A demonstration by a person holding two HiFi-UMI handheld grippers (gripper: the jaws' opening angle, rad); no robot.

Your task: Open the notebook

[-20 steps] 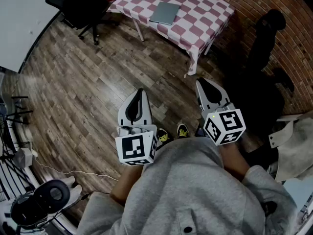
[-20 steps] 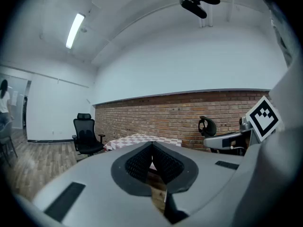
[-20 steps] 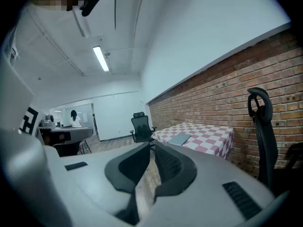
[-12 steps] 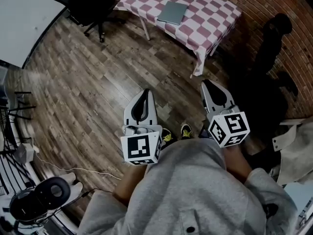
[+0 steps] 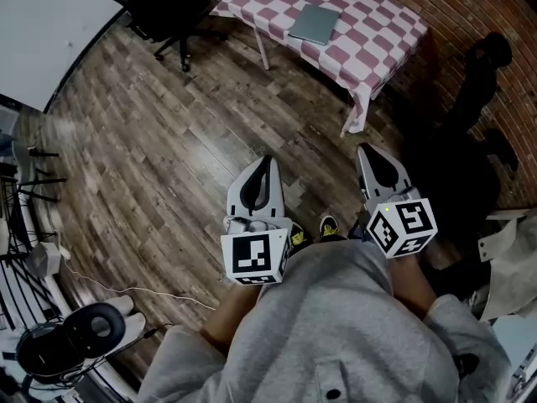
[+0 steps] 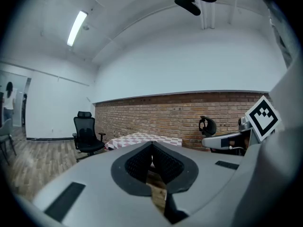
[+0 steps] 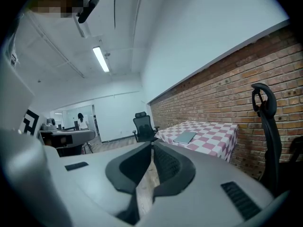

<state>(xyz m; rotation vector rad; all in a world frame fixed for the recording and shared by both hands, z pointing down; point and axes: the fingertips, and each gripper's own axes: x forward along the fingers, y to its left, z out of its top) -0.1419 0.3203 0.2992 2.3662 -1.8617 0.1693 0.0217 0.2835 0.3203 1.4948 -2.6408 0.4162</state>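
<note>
Standing on the wood floor (image 5: 168, 141), well short of the checked table (image 5: 377, 40). Holding the left gripper (image 5: 267, 162) nearly level, jaws pressed together on nothing. Holding the right gripper (image 5: 367, 151) beside it, jaws likewise closed and empty. Spotting the notebook (image 5: 315, 23) shut and flat near the table's middle, well apart from both grippers

A dark wood-plank floor (image 5: 168, 133) fills the middle of the head view. At 1 o'clock stands a table (image 5: 377, 40) under a red-and-white checked cloth, backed by a brick wall (image 5: 478, 7) that runs on toward 3 o'clock. A black office chair (image 5: 155, 2) sits at 11 o'clock, near a white wall (image 5: 42, 23) at 10 o'clock. A strip light (image 6: 76, 27) glows on the white ceiling (image 6: 142, 13).
</note>
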